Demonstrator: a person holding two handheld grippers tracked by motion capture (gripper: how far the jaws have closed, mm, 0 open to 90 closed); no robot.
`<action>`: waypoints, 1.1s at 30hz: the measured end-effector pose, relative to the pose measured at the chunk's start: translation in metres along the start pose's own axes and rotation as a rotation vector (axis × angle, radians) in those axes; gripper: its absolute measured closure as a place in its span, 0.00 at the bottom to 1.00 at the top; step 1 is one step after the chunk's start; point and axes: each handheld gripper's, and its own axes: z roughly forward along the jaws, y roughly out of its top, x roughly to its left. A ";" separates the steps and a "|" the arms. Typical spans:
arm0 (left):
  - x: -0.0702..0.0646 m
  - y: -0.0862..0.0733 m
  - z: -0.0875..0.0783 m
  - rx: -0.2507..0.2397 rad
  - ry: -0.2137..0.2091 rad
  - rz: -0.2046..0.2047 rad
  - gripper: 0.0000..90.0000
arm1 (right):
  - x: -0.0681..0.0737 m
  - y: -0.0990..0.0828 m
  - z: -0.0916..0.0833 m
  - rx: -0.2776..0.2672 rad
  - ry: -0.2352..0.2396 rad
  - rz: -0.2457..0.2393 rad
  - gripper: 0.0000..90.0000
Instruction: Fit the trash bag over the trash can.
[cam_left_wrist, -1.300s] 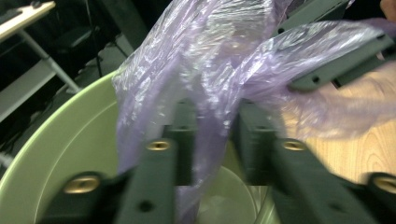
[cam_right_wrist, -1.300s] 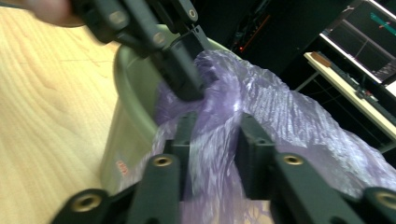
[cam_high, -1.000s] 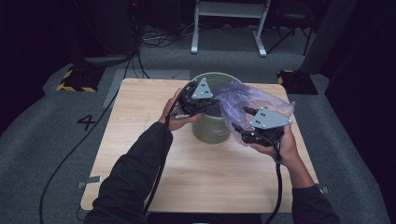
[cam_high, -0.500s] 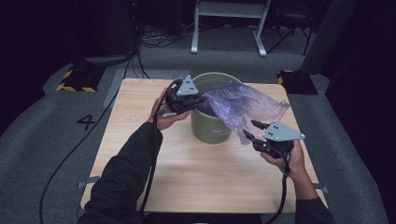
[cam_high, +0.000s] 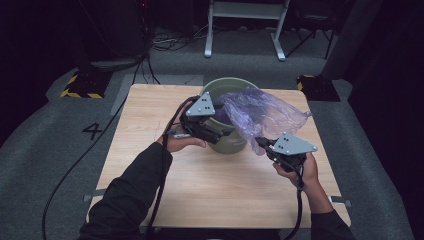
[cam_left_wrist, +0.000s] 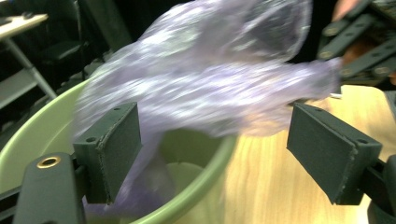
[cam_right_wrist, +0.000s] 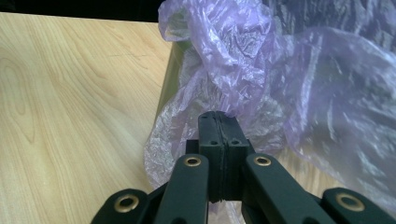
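A thin purple bag (cam_high: 260, 112) draped over a green bucket (cam_high: 227, 142) on a wooden worktop (cam_high: 150, 120), a person working it with two tongs

The bag spills from the bucket's mouth over its right rim, part of it hanging inside. The right tongs (cam_high: 264, 145), just right of the bucket and low by the worktop, have just been closing and now pinch a fold of the bag's edge between their pressed-together pads, seen clearly in the right gripper view (cam_right_wrist: 219, 128). The left tongs (cam_high: 227, 134), at the bucket's near left rim, have just been opening; in the left gripper view their pads (cam_left_wrist: 114, 140) stand wide apart, with the bag between them but not pressed. Dark floor surrounds the worktop
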 end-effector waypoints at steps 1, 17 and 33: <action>-0.003 0.002 0.001 -0.008 -0.011 0.002 0.19 | 0.001 0.001 0.001 0.000 0.003 0.000 1.00; -0.027 0.006 0.038 0.105 0.063 0.096 0.81 | 0.008 -0.001 -0.010 -0.047 0.049 -0.006 0.89; -0.012 -0.005 0.021 0.064 0.062 0.047 0.95 | -0.002 -0.008 -0.049 -0.118 -0.048 0.048 0.39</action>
